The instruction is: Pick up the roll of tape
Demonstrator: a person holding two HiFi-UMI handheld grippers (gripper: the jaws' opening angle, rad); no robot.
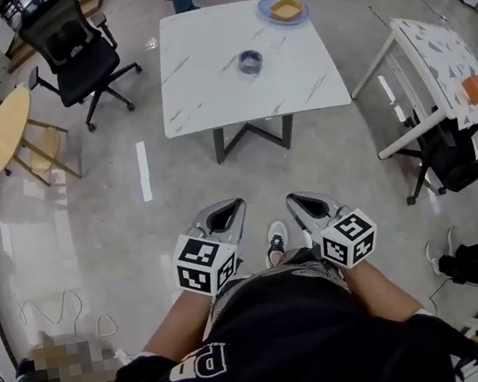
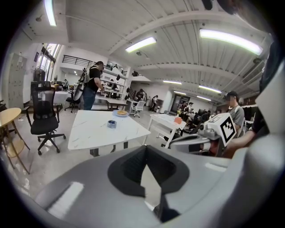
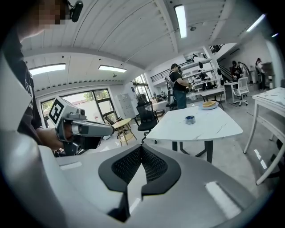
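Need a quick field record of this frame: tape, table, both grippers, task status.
target: roll of tape, bluish, lying flat
support: white marbled table, tape near its middle
also on table: plate at a far corner, something yellow-brown on it
left gripper: jaws together, empty, held close to the body
right gripper: jaws together, empty, beside the left one
status: person stands back from the table; tape not yet reached

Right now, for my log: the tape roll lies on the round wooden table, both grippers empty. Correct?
No. The roll of tape lies on the white marble table instead, as the head view shows. The left gripper and right gripper are empty.
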